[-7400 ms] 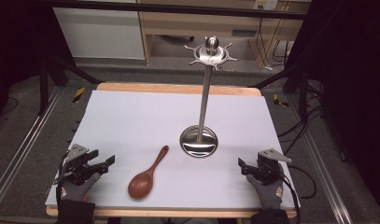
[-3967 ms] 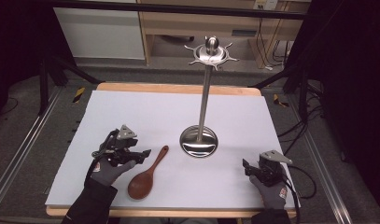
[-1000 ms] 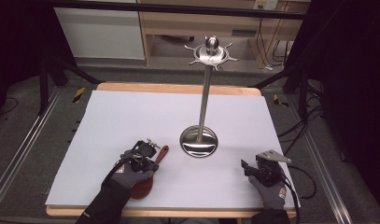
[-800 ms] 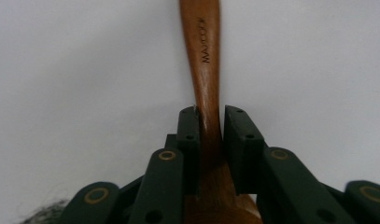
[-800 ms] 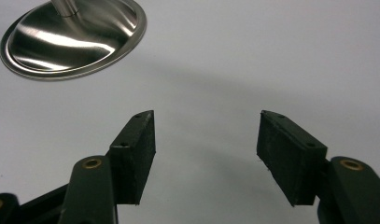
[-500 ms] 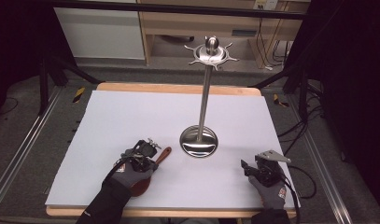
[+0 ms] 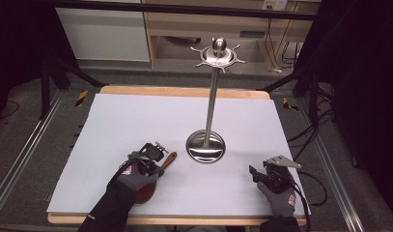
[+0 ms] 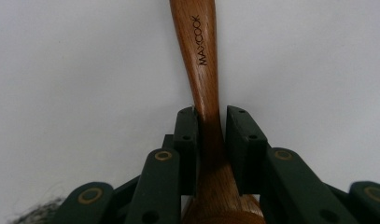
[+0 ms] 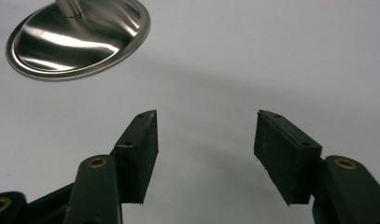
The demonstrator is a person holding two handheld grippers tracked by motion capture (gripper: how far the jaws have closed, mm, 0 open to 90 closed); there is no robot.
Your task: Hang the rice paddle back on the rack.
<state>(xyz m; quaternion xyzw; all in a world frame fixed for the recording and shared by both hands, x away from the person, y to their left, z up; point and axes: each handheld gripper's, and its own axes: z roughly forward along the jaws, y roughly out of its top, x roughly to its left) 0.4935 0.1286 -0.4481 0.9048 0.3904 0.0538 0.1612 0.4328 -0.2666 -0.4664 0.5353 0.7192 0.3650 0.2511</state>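
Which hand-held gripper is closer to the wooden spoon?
Left. The left hand-held gripper has its jaws closed around the wooden spoon at the handle's neck; the right hand-held gripper hangs open beyond the metal stand.

The spoon (image 7: 158,175) lies on the table (image 7: 136,116) at the near left. The stand (image 7: 206,145) rests right of it, near the centre. The 2 grippers sit near: left gripper (image 7: 153,157) over the spoon, right gripper (image 7: 256,173) near right.

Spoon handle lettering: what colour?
Black, reading MAXCOOK on the brown wooden spoon; clearest in the left gripper view.
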